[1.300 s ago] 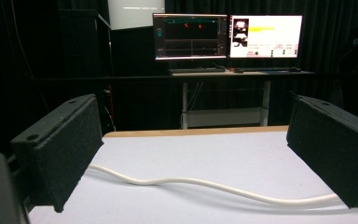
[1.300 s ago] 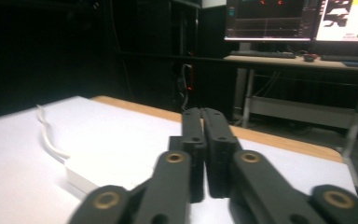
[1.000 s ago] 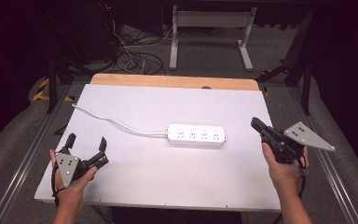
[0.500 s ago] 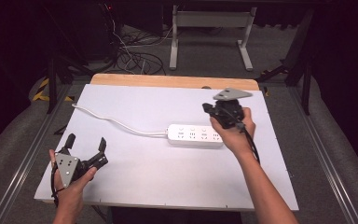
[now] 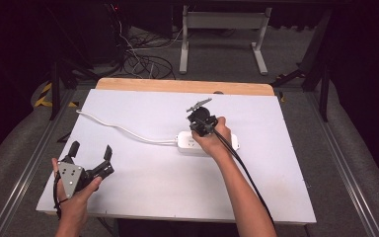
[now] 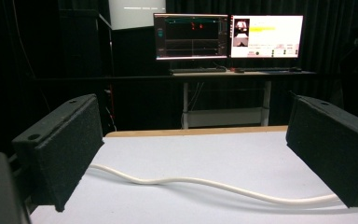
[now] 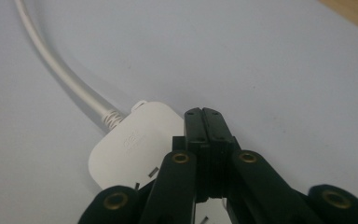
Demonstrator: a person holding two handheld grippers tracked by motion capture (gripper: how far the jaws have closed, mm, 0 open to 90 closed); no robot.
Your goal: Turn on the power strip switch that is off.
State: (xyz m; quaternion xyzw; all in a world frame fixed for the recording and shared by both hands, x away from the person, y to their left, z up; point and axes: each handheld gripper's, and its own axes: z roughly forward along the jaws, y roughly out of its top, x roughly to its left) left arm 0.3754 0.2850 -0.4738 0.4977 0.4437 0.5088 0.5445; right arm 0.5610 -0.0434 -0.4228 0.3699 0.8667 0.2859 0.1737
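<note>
Looking at a white rectangular plastic power strip lying flat near the middle of the white tabletop, its white round cable running off toward the far-left table edge. Right gripper sits over the strip's cable end with its jaws pressed together, nothing between them; whether the tips touch the housing, can't tell. Left gripper is held near the front-left corner, well apart from the strip, jaws spread wide and empty; its own view looks across the cable toward two lit monitors on a desk beyond. Handling guess: strip is a rigid, fairly light shell with a smooth, likely slippery top, so it should slide on the table rather than tip. Best hold is across the narrow width of the body, pads on the long side walls, not over the sockets. Cable is flexible, will drag and swing the strip if pulled; avoid gripping at the strain relief. No containers on the table, so nothing to report on contents.
</note>
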